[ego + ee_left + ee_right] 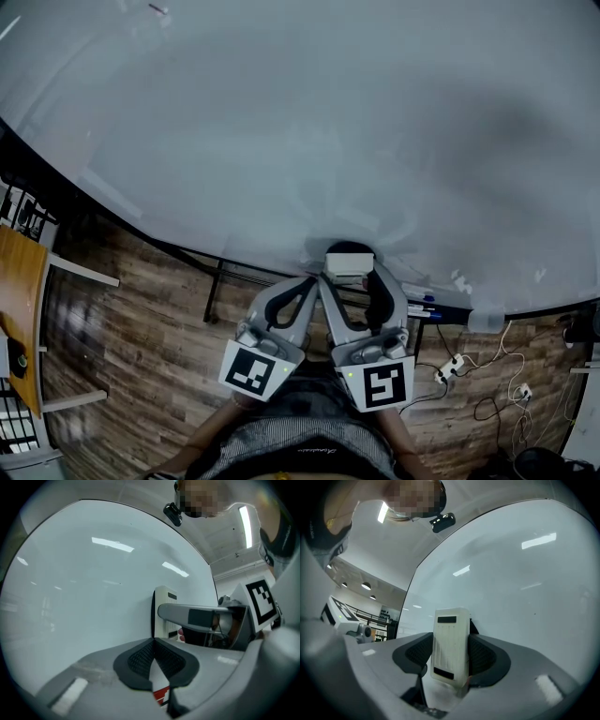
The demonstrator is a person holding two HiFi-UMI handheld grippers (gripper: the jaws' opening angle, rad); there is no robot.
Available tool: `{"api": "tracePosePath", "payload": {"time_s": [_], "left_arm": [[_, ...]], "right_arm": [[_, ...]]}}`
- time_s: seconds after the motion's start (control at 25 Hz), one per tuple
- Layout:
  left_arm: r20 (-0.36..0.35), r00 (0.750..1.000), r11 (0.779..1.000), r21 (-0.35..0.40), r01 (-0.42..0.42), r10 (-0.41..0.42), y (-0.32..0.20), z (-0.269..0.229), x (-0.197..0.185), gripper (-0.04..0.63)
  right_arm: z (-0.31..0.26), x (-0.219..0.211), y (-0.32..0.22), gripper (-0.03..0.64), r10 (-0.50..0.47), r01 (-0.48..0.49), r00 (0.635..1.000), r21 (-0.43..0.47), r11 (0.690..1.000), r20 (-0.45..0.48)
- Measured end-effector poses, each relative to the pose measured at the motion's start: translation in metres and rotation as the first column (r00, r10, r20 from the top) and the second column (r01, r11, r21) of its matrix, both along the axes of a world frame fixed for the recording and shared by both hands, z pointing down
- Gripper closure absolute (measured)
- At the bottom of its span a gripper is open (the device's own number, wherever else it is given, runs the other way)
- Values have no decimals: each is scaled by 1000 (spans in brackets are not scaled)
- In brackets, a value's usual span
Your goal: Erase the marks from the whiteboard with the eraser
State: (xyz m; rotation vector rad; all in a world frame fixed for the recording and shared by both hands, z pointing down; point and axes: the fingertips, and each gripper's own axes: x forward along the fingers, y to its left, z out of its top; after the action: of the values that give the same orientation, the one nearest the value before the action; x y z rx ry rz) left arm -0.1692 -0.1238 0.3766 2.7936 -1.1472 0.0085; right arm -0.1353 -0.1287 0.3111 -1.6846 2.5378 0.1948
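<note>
White eraser (450, 639) sits clamped in your right claw (451, 658), felt against the whiteboard (281, 141) near its lower edge. Your left claw (153, 657) is closed on nothing. Wiping appears to be the current step. Next, sweep across any marks left.

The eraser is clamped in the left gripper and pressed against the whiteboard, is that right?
Not quite. It is the right gripper that clamps the eraser, as the right gripper view shows: it stands between those jaws, against the whiteboard. The left gripper has its jaws together with nothing between them.
</note>
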Motion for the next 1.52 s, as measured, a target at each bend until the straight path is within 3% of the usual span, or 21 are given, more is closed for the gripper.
{"api": "tracePosePath", "payload": {"time_s": [0.36, 0.68, 1.12, 1.52], "left_arm": [[13, 1000, 1000, 1, 7, -7, -8, 6, -33, 592], [3, 995, 995, 9, 99, -99, -13, 2, -34, 592], [28, 966, 967, 20, 256, -256, -7, -16, -44, 592], [19, 959, 959, 14, 283, -283, -11, -11, -76, 592]], "right_arm": [[4, -23, -9, 374, 21, -22, 1000, 20, 1000, 8], [0, -24, -7, 374, -49, 49, 999, 19, 999, 7], [1, -24, -4, 374, -138, 138, 990, -19, 990, 11], [2, -62, -12, 374, -192, 191, 981, -15, 981, -7]]}}
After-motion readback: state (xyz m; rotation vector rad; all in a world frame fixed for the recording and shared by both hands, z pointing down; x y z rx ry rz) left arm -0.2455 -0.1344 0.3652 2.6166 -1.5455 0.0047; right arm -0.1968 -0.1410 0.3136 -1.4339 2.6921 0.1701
